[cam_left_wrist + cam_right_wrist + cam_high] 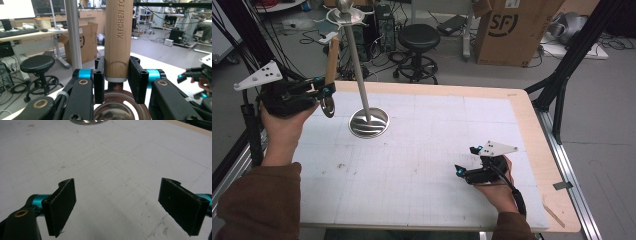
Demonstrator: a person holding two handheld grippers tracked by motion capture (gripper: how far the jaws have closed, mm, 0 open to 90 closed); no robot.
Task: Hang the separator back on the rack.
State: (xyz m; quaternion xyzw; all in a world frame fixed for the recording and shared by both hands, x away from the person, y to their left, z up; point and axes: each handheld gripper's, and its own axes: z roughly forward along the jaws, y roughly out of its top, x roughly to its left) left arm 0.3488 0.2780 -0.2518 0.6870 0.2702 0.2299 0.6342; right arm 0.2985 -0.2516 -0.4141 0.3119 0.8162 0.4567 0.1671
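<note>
Your left gripper [323, 89], upper left of the high view, pinches the wooden-handled utensil [331, 62] just beside the steel stand [368, 122]; swing carelessly and you'll knock its pole. Your right gripper [466, 161] idles lower right, jaws spread.

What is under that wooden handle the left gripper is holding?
Below the wooden handle, clamped in the left gripper, come a white collar and a round metal head with a cutout. The jaws and arms cover its edges, so its full shape is hidden.

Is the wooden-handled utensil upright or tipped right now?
Upright: the left tongs clamp the wooden-handled utensil near its handle's base, handle up, metal head below.
</note>
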